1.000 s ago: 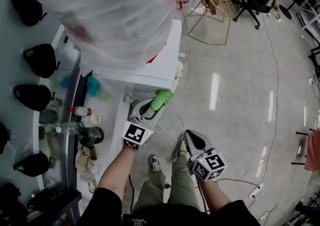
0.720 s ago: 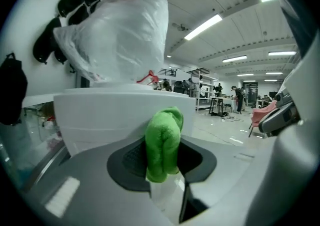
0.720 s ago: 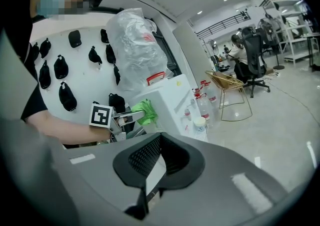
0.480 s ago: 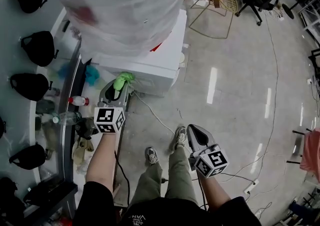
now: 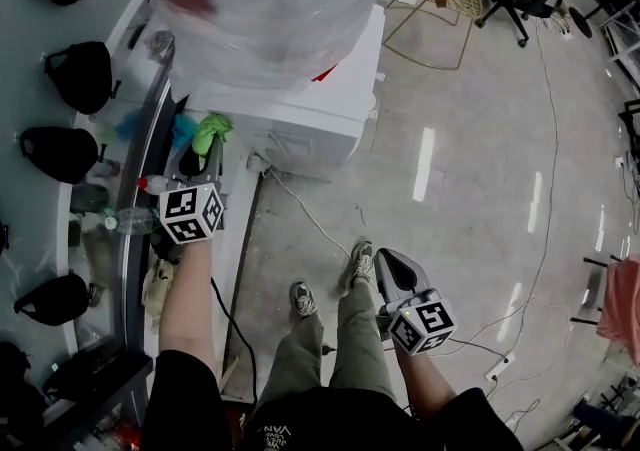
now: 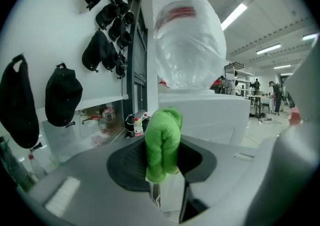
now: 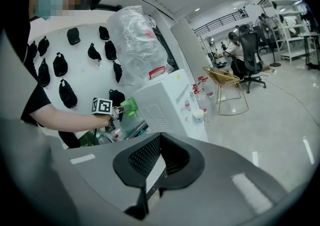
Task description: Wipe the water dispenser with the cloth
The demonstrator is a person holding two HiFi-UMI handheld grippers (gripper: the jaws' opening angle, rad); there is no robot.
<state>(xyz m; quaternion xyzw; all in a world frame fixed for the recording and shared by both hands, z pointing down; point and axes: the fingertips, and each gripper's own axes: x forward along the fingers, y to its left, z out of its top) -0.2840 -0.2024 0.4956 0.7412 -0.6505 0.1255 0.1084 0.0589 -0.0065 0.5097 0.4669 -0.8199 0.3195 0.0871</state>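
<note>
Head view, looking steeply down. The left tool (image 5: 206, 149), at 9 o'clock in the frame, is clamped shut on a folded green microfibre cloth (image 5: 211, 132). It holds the cloth at the 8 o'clock corner of the white box-shaped water dispenser (image 5: 325, 104), beside the cabinet's left side wall. A large water bottle wrapped in clear plastic film (image 5: 260, 4) sits on top of the cabinet.

The right tool (image 5: 384, 263) hangs at 5 o'clock, well apart from the dispenser. The right gripper view shows its jaws drawn together with nothing between them.

Step in hand, as a judgement: the wipe of the cabinet's left side, with the cloth brought to that face. The next move calls for pressing the cloth flat against the panel and drawing it along in even strokes, with the grip kept firm so the fold does not slip out.

Limits of the views: the bottle hides most of the cabinet's top. The taps and front panel are not seen clearly. Whether the cloth actually touches the wall cannot be told. In the left gripper view the cloth (image 6: 162, 142) covers the jaw tips, and the dispenser (image 6: 210, 117) stands at 2 o'clock behind it.
</note>
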